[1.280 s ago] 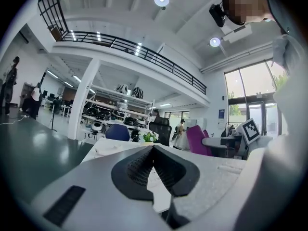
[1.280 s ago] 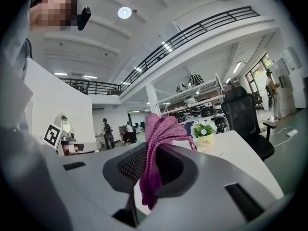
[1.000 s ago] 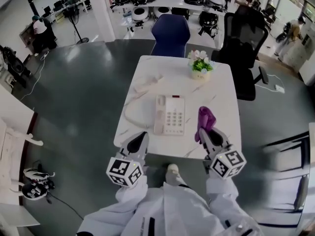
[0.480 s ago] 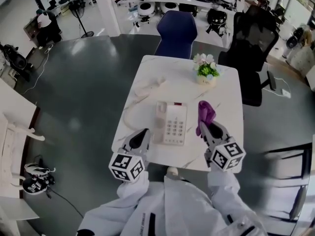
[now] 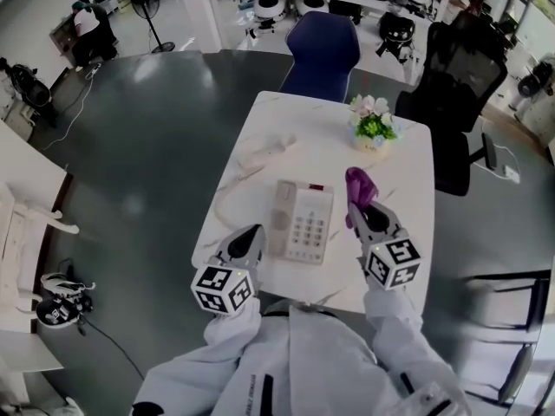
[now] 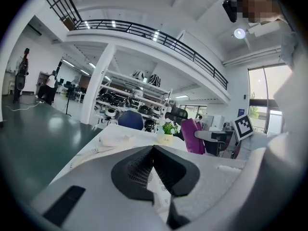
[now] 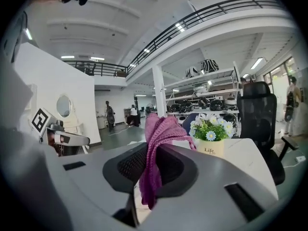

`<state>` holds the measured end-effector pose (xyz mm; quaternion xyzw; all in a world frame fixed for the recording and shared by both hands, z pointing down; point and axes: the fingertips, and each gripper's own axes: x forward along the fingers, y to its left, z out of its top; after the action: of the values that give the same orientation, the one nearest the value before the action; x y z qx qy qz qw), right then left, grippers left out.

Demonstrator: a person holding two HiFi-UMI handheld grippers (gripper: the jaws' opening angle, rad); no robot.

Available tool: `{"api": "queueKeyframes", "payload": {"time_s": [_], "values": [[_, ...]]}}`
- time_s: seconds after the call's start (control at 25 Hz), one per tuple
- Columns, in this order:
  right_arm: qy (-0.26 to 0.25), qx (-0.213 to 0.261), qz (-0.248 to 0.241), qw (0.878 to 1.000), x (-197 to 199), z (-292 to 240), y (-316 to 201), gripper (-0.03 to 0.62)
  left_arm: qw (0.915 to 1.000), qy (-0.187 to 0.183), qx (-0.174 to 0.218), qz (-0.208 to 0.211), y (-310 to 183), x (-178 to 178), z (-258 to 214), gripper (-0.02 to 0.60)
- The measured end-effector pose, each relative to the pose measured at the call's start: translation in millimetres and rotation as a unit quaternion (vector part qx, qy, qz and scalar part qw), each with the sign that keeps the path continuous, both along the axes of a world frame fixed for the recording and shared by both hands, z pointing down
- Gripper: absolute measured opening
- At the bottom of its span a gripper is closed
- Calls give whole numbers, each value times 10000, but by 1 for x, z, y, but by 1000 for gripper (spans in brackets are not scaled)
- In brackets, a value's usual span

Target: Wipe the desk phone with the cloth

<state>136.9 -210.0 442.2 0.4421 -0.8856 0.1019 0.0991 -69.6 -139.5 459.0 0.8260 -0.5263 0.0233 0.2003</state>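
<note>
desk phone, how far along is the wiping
Done: the cloth is picked up, clamped in the right gripper. In hand: it is held to the right of the desk phone, apparently not touching it. Left: the whole wipe. The left gripper is shut on nothing near the phone's front left corner.

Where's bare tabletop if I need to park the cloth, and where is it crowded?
Bare: the right strip of the table, between the desk phone and the right edge, and the far middle between the handset and the flower pot. Crowded: the left side, where the handset and its curled cord lie.
</note>
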Motion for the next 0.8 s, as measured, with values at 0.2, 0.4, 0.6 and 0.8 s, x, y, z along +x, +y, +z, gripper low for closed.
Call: {"api": "queueKeyframes", "payload": {"time_s": [0.2,0.4,0.6,0.8], "values": [[714,114,-169,9972,-13,13,-22,38,9998,-46,-178,28,-13,-3,7,-3],[1153,-4,-274,9930,-22,32,-36,38,9989,-55,-447,91,-22,-3,20,-3],[1465,-34,-374,9885,-33,45,-52,38,9980,-53,-601,210,-37,-4,29,-2],[1714,-103,-535,9837,-44,61,-61,38,9965,-8,-778,300,-47,-3,43,-2]]}}
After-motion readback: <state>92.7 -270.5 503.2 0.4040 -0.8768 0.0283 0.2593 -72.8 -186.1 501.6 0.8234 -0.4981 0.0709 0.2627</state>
